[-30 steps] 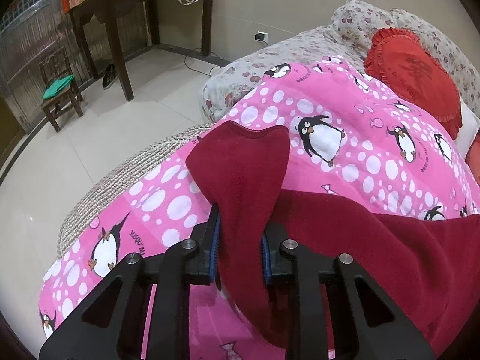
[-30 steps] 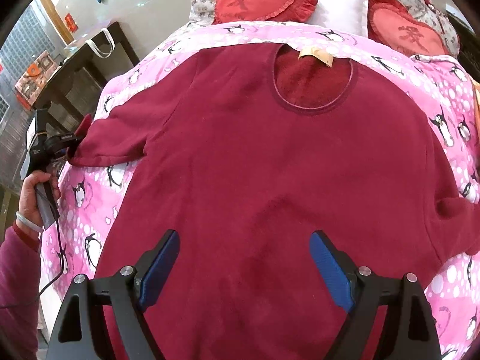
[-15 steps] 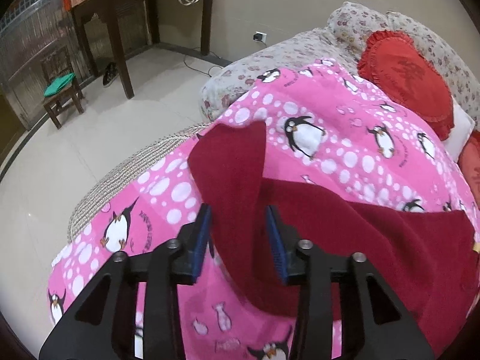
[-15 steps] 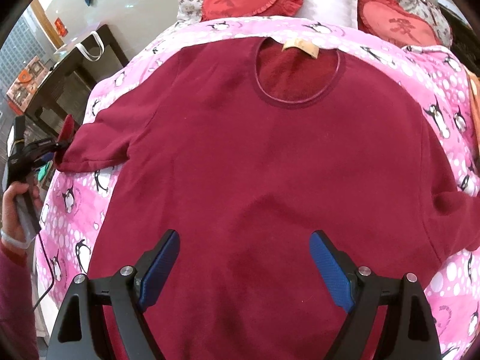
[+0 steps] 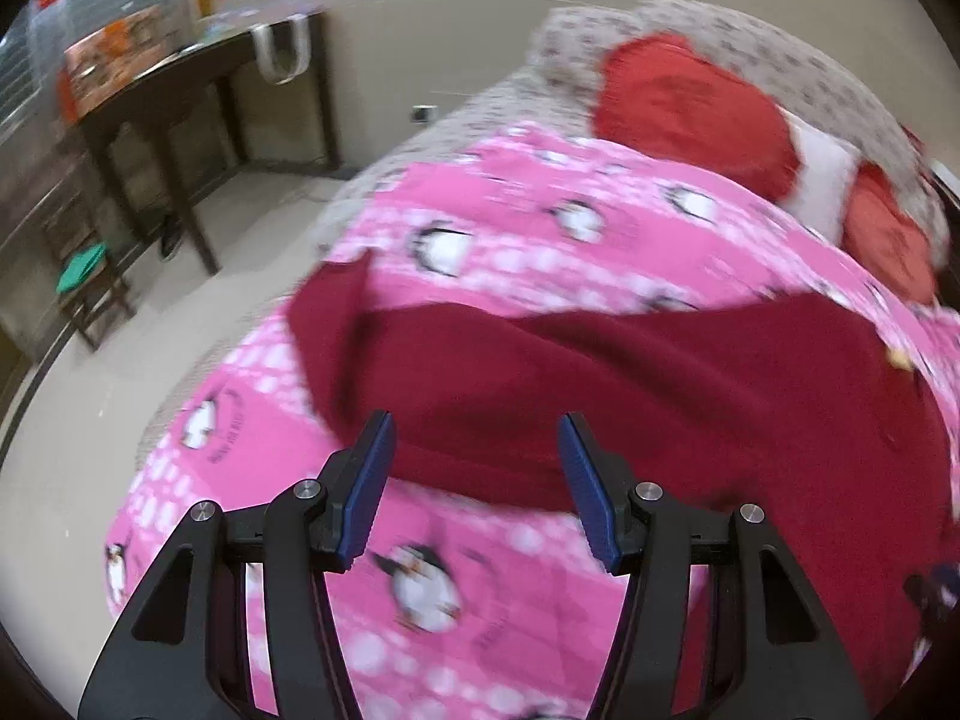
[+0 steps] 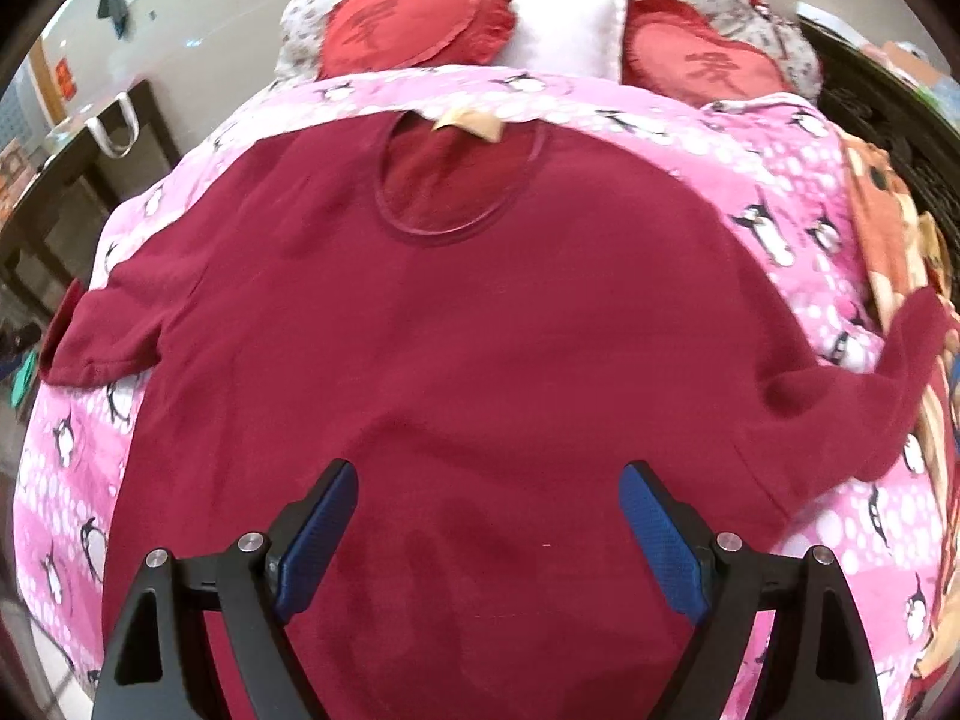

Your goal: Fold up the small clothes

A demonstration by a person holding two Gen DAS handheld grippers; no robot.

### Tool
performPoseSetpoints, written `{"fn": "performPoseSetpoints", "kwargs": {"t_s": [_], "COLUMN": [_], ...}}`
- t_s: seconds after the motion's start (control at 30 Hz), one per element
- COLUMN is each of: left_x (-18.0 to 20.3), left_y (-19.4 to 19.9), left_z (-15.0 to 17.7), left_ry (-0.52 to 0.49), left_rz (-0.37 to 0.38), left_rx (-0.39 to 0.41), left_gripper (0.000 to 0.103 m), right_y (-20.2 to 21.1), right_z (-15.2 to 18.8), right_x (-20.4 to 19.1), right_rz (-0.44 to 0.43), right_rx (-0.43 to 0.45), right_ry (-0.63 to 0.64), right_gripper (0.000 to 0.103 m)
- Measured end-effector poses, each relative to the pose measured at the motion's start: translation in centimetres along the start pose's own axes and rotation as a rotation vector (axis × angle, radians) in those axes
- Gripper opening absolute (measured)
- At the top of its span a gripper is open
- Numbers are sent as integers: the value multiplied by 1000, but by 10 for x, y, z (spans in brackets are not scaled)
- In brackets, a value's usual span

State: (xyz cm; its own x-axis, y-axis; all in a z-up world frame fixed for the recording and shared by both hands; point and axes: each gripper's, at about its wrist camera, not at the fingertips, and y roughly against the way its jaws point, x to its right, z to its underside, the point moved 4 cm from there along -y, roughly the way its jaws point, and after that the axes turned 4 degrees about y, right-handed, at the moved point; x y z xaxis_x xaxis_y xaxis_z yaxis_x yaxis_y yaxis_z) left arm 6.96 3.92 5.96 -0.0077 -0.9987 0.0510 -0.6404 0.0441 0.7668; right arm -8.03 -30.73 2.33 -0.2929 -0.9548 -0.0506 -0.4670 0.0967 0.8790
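Both claws, left (image 5: 474, 480) and right (image 6: 486, 531), gape wide, gripping nothing; sleeve (image 6: 99, 339) overhanging the bed's left edge risks slipping, dragging the shirt (image 6: 456, 324) askew

My left gripper (image 5: 474, 483) has let go of the sleeve (image 5: 336, 348): 1 second ago my blue pads were clamped on the dark red cloth, half a second ago they had parted a little, and now they stand wide apart with nothing between them. I have pulled that gripper back and swung it toward the body of the sweater (image 6: 456, 324), so the view is blurred. The sleeve, which stood up between my fingers, now lies flat on the pink penguin blanket (image 5: 420, 576). From my right gripper (image 6: 489, 531), my left hand and its tool have dropped out of sight.
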Motion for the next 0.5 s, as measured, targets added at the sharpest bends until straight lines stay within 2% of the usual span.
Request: {"fn": "performPoseSetpoints", "kwargs": {"t_s": [0.23, 0.5], "left_x": [70, 116], "left_y": [6, 5], "left_z": [31, 57], "left_ry": [-106, -169], "left_rz": [108, 164], "left_rx": [-49, -92], "left_gripper": [56, 56], "right_y": [6, 9], "right_z": [7, 11], "right_x": [5, 12], "right_rz": [12, 14], "right_rx": [-15, -13], "right_ry": [-35, -79], "right_gripper": [87, 87]}}
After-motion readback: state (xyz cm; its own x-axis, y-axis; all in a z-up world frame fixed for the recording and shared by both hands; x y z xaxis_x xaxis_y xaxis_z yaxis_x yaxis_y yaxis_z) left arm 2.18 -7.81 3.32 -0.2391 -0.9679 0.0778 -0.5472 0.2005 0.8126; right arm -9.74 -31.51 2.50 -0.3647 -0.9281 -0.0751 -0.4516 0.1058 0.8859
